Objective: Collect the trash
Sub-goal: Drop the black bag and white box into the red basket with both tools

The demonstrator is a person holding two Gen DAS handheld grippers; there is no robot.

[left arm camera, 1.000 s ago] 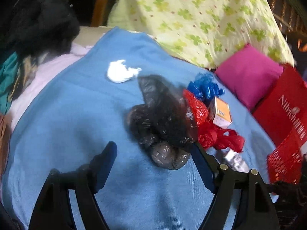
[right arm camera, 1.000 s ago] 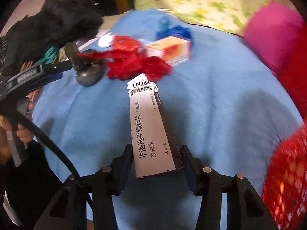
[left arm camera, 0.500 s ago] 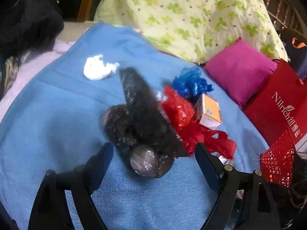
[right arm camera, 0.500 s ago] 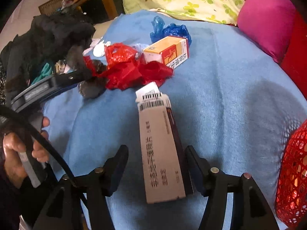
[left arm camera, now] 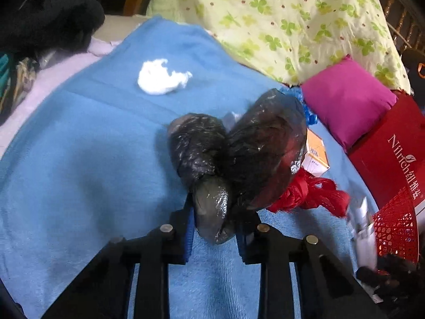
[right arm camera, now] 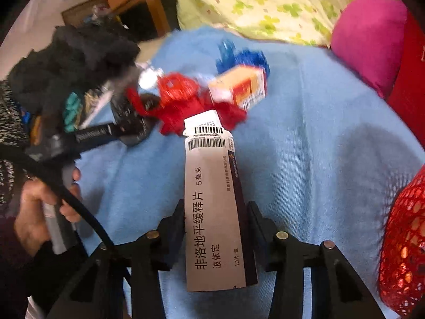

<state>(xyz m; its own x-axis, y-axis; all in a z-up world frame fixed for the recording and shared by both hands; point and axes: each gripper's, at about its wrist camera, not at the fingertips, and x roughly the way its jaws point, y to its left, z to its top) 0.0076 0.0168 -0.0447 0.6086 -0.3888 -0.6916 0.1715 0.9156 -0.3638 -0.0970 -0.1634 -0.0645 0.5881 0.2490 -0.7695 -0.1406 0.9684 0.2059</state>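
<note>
1. Black plastic, crinkled and glossy: knotted neck of the black bag (left arm camera: 212, 207) between the blue pads of the left gripper (left arm camera: 213, 228), jaws closing onto it, pads pressed against its sides
2. Bulk of that bag bulging up and away beyond the fingertips, long axis running forward along the fingers, resting on the blue blanket (left arm camera: 79, 159)
3. White-and-maroon medicine carton (right arm camera: 215, 212) between the fingers of the right gripper (right arm camera: 216, 228), jaws closing, pads touching both long sides; long axis straight ahead along the fingers, barcode flap at the far end
4. Just beyond the carton's far end: red plastic bag (right arm camera: 186, 101), then orange-and-white box (right arm camera: 239, 87), then blue plastic bag (right arm camera: 241, 55), all loose on the blanket
5. White tissue wad (left arm camera: 162, 77) farther back on the left side, well apart from the pile
6. Red mesh basket (right arm camera: 401, 252) at the right edge, nearest the right gripper, probably the drop-off; carton likely first to go in, swung rightward
7. Left-hand load farther from it, needing a carry across the pile
</note>
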